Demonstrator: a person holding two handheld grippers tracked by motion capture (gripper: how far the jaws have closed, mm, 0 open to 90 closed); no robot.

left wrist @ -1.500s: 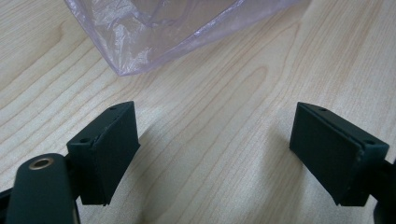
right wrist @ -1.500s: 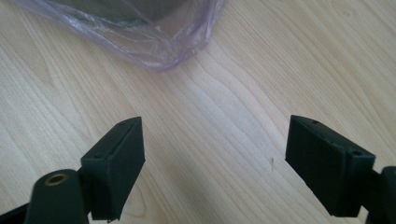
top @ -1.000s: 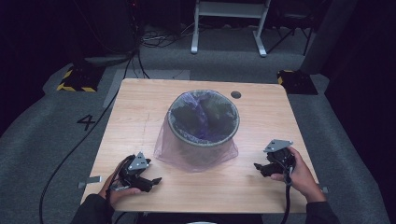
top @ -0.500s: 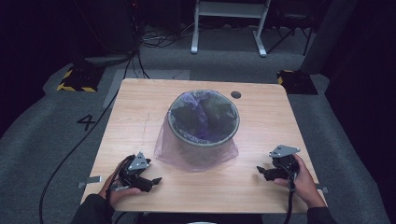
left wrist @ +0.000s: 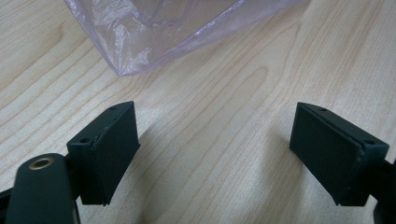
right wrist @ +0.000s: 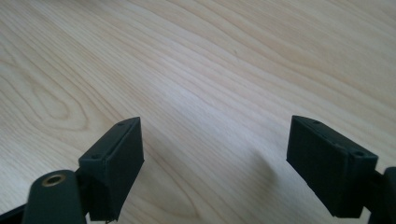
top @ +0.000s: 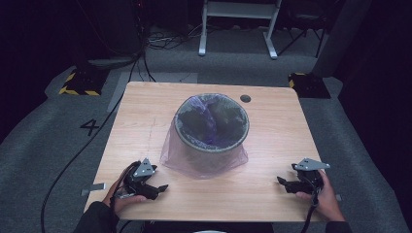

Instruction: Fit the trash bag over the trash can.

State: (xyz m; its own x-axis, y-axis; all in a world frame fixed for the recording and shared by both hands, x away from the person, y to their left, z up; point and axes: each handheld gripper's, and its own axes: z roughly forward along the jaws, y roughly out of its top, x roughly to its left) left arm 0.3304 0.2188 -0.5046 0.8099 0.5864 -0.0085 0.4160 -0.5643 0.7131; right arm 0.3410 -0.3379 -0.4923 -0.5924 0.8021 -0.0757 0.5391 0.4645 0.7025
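Both jaws apart, empty: left gripper [top: 160, 187] at seven o'clock of lined bin [top: 212, 127], right gripper [top: 284, 181] at four o'clock, on counter [top: 272, 145]

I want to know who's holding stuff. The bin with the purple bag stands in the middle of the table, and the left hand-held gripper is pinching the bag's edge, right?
Not quite. The left hand-held gripper pinches nothing: in the left gripper view its jaws stand open over bare table, short of the purple bag. The bin does stand mid-table.
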